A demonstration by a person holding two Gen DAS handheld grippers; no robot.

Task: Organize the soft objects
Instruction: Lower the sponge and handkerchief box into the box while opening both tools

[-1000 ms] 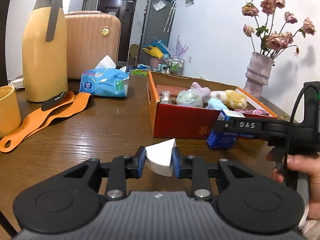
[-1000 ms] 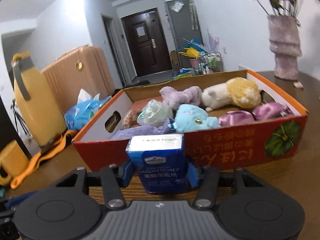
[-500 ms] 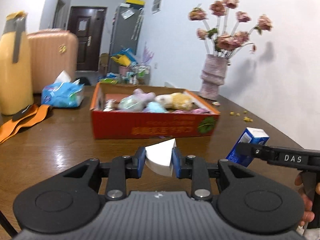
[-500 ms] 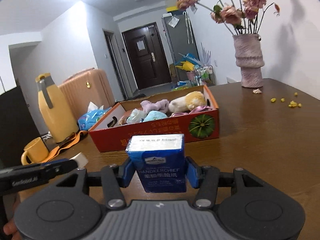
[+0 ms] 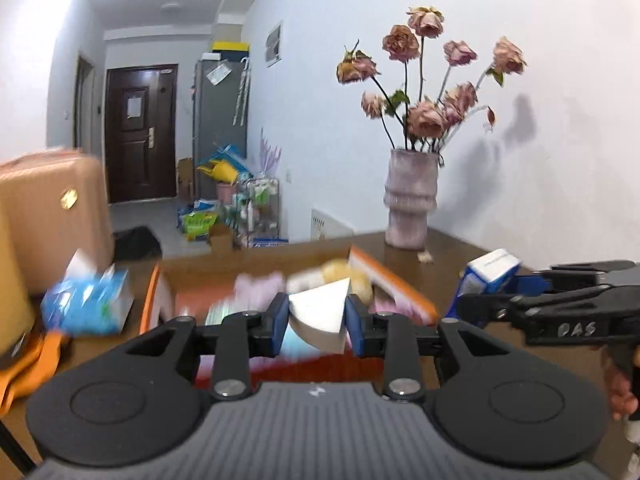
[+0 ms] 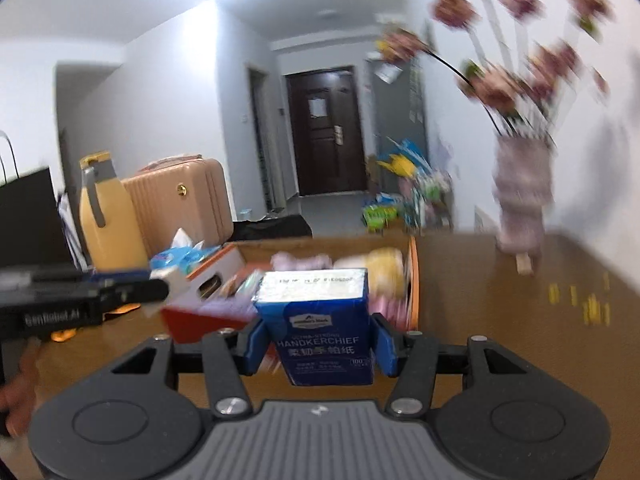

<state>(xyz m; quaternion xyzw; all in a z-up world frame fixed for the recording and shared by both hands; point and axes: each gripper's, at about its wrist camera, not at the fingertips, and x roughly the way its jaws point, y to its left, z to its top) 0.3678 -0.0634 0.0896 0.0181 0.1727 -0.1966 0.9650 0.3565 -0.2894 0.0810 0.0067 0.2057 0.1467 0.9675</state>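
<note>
Nearest, my left gripper (image 5: 317,323) is clamped narrowly on a white wedge (image 5: 320,316). My right gripper (image 6: 319,347) is pinched about half-wide on the blue tissue pack (image 6: 320,326). Both are carried above the table (image 6: 500,320), short of the red box (image 6: 188,314) of soft toys beyond. Risk: the wedge sits tilted and may slip if swung; the grippers are close together and could collide over the box.
</note>
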